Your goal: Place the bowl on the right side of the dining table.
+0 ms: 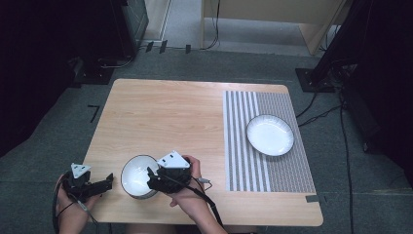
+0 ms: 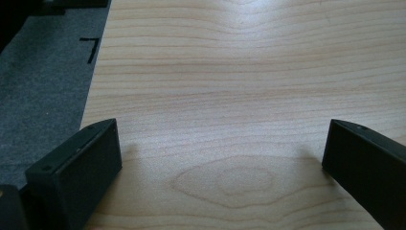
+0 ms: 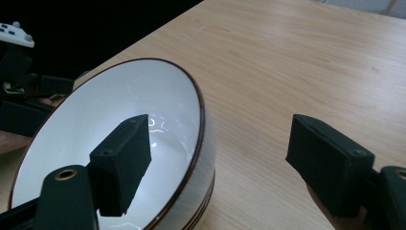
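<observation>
- Where the near edge of the table [image 1: 170,112] runs, left of its middle, sits a white bowl [image 1: 138,176] with a dark rim; in my right gripper view it rests upright on the bare wood.
- Straddling the bowl's right wall is my right gripper [image 3: 215,163]: its jaws are spread wide, one hanging inside the bowl over the white bottom, the other outside over the wood. Neither pad visibly presses the rim, so I hold nothing with it.
- Just left of the bowl, at the table's near left corner, I hold my left gripper [image 1: 108,181]. In its own view the jaws stand far apart over bare wood grain, gripping nothing.
- Over on the right half of the table lies a striped grey-and-white placemat [image 1: 272,170].
- On the far part of that mat rests a white plate [image 1: 270,135] with a dark rim, well apart from the bowl and both grippers.
- Grey carpet [image 1: 39,161] surrounds the table, with cables trailing on the right.
</observation>
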A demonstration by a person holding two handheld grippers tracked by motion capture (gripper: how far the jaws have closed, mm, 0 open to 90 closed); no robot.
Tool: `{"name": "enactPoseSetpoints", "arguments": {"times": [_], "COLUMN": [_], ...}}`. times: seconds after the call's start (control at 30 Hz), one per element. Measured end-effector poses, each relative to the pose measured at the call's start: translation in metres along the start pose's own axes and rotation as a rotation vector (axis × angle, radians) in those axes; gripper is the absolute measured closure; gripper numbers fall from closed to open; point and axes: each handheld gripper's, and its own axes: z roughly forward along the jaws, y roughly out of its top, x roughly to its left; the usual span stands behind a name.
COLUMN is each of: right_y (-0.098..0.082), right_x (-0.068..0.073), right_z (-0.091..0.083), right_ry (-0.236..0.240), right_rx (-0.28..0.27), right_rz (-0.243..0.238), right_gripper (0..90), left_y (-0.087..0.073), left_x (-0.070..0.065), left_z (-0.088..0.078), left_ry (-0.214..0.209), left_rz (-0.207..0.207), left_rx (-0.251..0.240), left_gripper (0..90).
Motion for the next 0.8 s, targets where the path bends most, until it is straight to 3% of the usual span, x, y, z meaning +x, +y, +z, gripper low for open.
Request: {"name": "enactPoseSetpoints", "arguments": {"times": [0.17,0.5,0.57,0.7,0.8], "right_y": [0.0,-0.003,-0.005,-0.006,-0.006], "right_x": [0.007,0.013,0.014,0.014,0.013], "right_z": [0.005,0.016,0.019,0.021,0.022], "right_ry": [0.015,0.05,0.021,0.012,-0.007], "right_rx": [0.024,0.072,0.085,0.108,0.112], "right_rz": [-0.006,0.022,0.015,0.02,0.029], "right_gripper": [29.5,49.5,53.9,57.0,66.0], "left_y": [0.0,0.0,0.0,0.0,0.0], "left_x": [0.0,0.0,0.0,0.0,0.0], "left_z": [0.0,0.0,0.0,0.0,0.0], "left_ry": [0.0,0.0,0.0,-0.001,-0.001], "left_rz": [0.0,0.0,0.0,0.002,0.003], "left_rx": [0.0,0.0,0.0,0.001,0.001], "left_gripper": [0.0,0.0,0.0,0.0,0.0]}}
